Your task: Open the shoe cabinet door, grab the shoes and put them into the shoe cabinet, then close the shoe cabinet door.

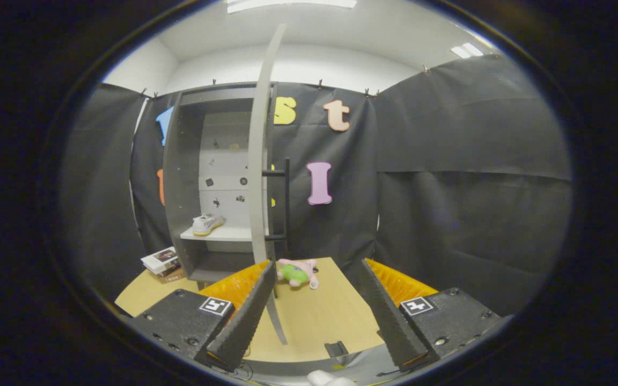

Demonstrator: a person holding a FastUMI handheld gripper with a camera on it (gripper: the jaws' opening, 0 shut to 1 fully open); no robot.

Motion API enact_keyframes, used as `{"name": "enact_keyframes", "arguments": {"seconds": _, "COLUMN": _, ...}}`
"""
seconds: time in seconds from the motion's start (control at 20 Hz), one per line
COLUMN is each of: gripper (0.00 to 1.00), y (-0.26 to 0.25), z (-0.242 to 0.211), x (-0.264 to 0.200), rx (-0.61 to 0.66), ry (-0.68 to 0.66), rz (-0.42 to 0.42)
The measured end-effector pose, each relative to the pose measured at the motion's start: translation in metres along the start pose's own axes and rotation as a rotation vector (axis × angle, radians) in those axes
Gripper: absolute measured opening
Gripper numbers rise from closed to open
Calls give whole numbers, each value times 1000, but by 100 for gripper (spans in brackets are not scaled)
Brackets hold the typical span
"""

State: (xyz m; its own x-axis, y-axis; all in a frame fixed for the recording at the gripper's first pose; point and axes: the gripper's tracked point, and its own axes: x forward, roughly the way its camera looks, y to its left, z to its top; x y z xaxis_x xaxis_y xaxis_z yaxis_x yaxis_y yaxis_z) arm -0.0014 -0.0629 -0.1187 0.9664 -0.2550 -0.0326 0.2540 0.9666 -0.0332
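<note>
Shoe (207, 223) on cabinet (180, 177) shelf, door (259, 161) ajar, no legible writing; claw (319, 271) spread wide, empty.

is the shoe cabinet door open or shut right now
Open. The door stands swung out edge-on toward the gripper, whose open fingers hold nothing, and a shoe sits on the exposed shelf.

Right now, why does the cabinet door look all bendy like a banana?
In the gripper view the fisheye lens curves straight lines: the open door bows, as do the cabinet sides. The shoe on its shelf looks small and soft. The tool is open, holding nothing.
</note>
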Motion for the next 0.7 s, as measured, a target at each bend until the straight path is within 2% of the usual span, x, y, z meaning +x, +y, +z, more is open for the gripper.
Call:
{"name": "enact_keyframes", "arguments": {"seconds": 0.15, "gripper": 100, "y": 34, "z": -32, "x": -16, "rx": -31, "ry": 25, "rz": -13}}
{"name": "enact_keyframes", "arguments": {"seconds": 0.4, "gripper": 100, "y": 117, "z": -96, "x": -15, "rx": -5, "ry": 80, "rz": 113}}
{"name": "enact_keyframes", "arguments": {"seconds": 0.7, "gripper": 100, "y": 209, "z": -222, "x": 15, "rx": -12, "ry": 306, "rz": 285}}
